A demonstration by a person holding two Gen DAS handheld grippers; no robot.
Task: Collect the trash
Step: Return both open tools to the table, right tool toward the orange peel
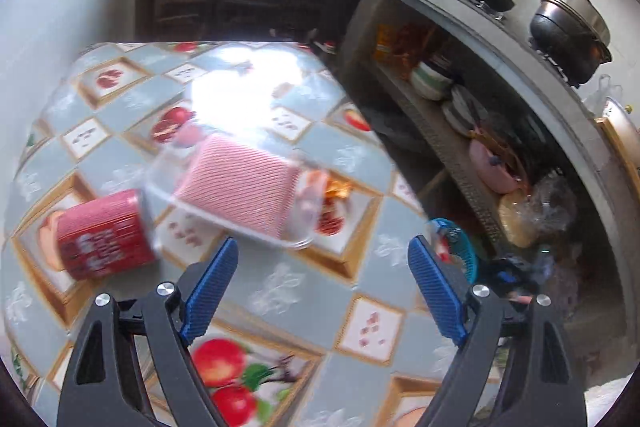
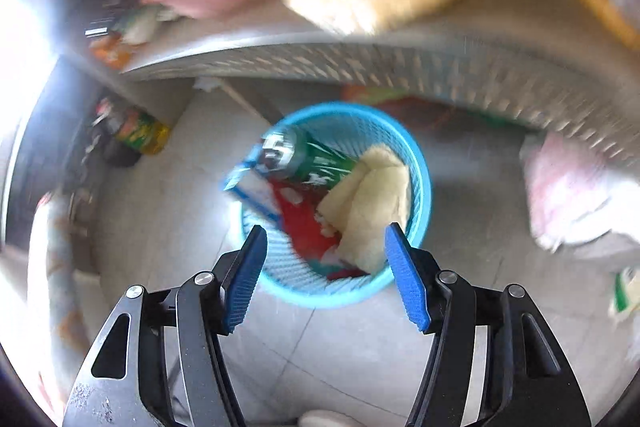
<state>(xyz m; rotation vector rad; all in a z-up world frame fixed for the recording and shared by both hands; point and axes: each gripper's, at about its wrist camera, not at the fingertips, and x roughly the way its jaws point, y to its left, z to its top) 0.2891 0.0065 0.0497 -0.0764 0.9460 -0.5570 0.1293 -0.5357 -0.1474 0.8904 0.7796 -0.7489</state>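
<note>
In the left wrist view a red can (image 1: 102, 233) lies on its side on the fruit-patterned table (image 1: 280, 291), next to a clear plastic tray (image 1: 236, 183) with a pink ribbed pad in it. My left gripper (image 1: 322, 255) is open and empty, just short of the tray. In the right wrist view a blue mesh trash basket (image 2: 420, 163) stands on the floor and holds a green can (image 2: 304, 155), a cream crumpled wrapper (image 2: 372, 199) and red packaging. My right gripper (image 2: 326, 241) is open and empty above the basket's near rim.
Kitchen shelves (image 1: 452, 131) with bowls and bags run along the table's right edge, under a counter with a black pot (image 1: 568, 27). The basket's rim also shows past the table (image 1: 460, 239). A yellow-green bottle (image 2: 140, 135) stands on the floor left of the basket.
</note>
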